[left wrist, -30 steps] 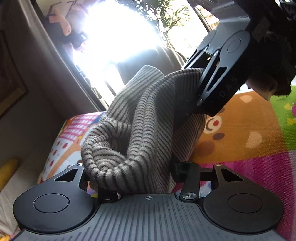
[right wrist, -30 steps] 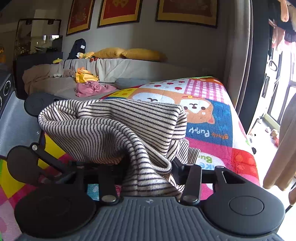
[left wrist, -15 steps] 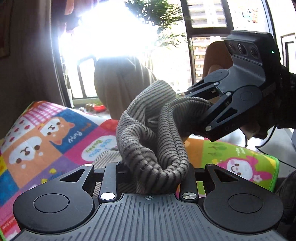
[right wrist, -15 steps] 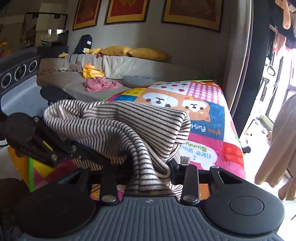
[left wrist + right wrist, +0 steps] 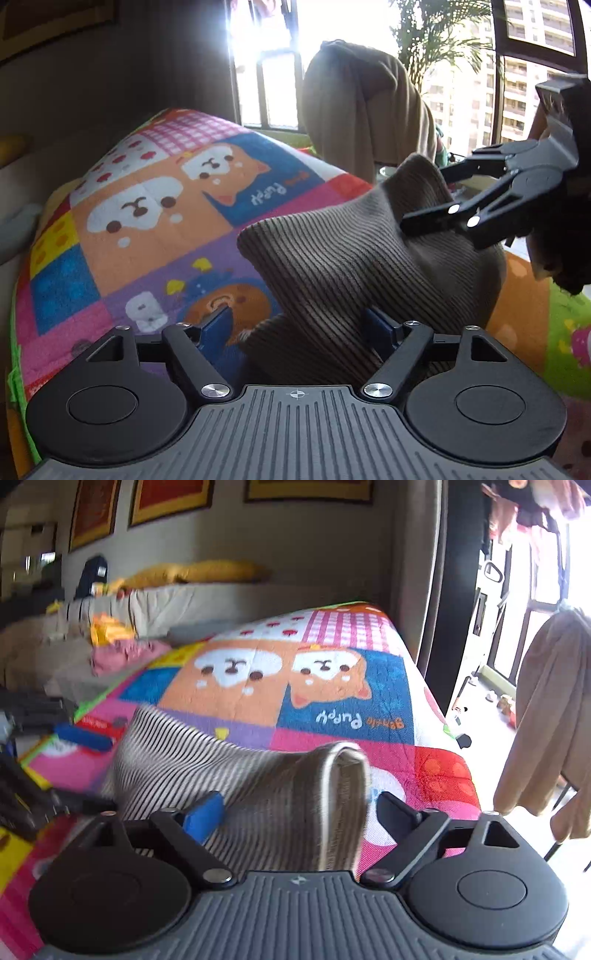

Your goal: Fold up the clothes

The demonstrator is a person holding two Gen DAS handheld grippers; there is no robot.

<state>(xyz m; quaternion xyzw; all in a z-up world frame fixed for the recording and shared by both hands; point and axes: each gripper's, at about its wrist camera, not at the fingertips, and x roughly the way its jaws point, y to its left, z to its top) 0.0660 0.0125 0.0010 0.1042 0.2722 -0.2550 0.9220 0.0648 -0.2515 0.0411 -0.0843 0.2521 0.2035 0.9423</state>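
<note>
Release step. Left gripper [image 5: 295, 325] fingers have just been opening; the striped garment [image 5: 354, 266] lies slack between them on the cartoon play mat [image 5: 147, 206]. Right gripper [image 5: 295, 812] likewise spread, cloth ungripped. Next, judged: withdraw, re-grip an edge for another fold.

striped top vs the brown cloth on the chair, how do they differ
The striped top lies bunched on the mat; the brown cloth hangs draped over a chair. The top has fine dark stripes; the cloth is plain. The top sits between the open tools; nothing touches the cloth. Both are soft fabric.
</note>
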